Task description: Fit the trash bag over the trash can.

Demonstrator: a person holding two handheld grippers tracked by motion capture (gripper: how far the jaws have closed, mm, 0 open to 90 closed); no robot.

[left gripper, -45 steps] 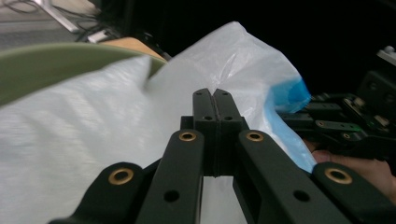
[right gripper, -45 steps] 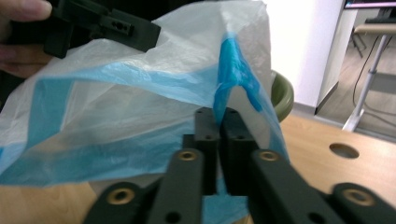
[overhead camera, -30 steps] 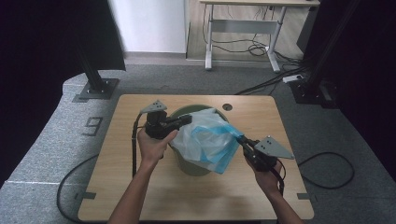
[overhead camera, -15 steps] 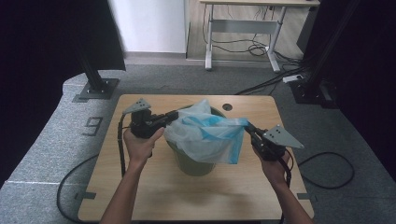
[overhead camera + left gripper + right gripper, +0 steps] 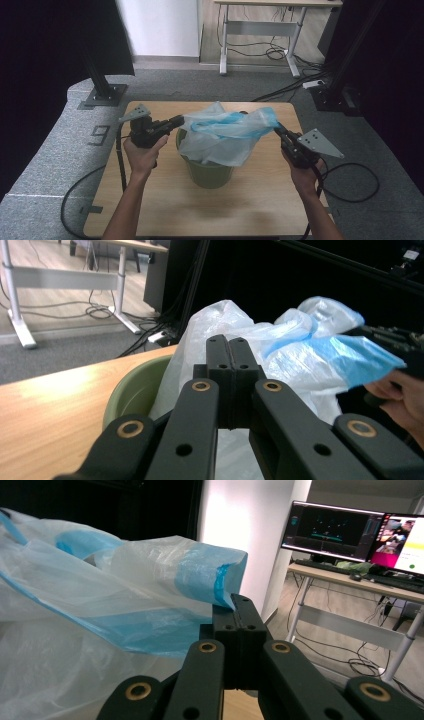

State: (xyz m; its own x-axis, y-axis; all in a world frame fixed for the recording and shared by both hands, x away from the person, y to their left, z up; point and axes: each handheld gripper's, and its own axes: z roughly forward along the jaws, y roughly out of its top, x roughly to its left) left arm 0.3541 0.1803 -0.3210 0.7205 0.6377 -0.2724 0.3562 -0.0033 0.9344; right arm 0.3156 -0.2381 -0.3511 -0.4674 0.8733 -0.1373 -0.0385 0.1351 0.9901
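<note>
Thin plastic bag [image 5: 225, 137], translucent white with blue bands, is stretched out above a green bin [image 5: 209, 172] that stands about mid-worktop, slightly toward the near edge; the bag's lower part hangs into the bin's mouth, its top bulges up over the rim. Left gripper [image 5: 179, 120] pinches the bag's left edge, jaws pressed together on the film, seen the same in the left gripper view where the closed jaws meet the white plastic [image 5: 280, 355] and the bin's green rim [image 5: 135, 395] sits just below-left. Right gripper [image 5: 276, 129] clamps the bag's right, blue-banded corner, jaws closed on it; right gripper view shows the blue fold [image 5: 205, 580] caught at the jaw tips. Both grippers are held up off the wooden table [image 5: 150, 210], one each side of the bin, well apart, bag taut-ish between them. Cables trail off the near-left and right edges. Beyond the far edge: grey carpet, a desk frame [image 5: 260, 40]; monitors [image 5: 350, 532] on a desk in the right gripper view.
</note>
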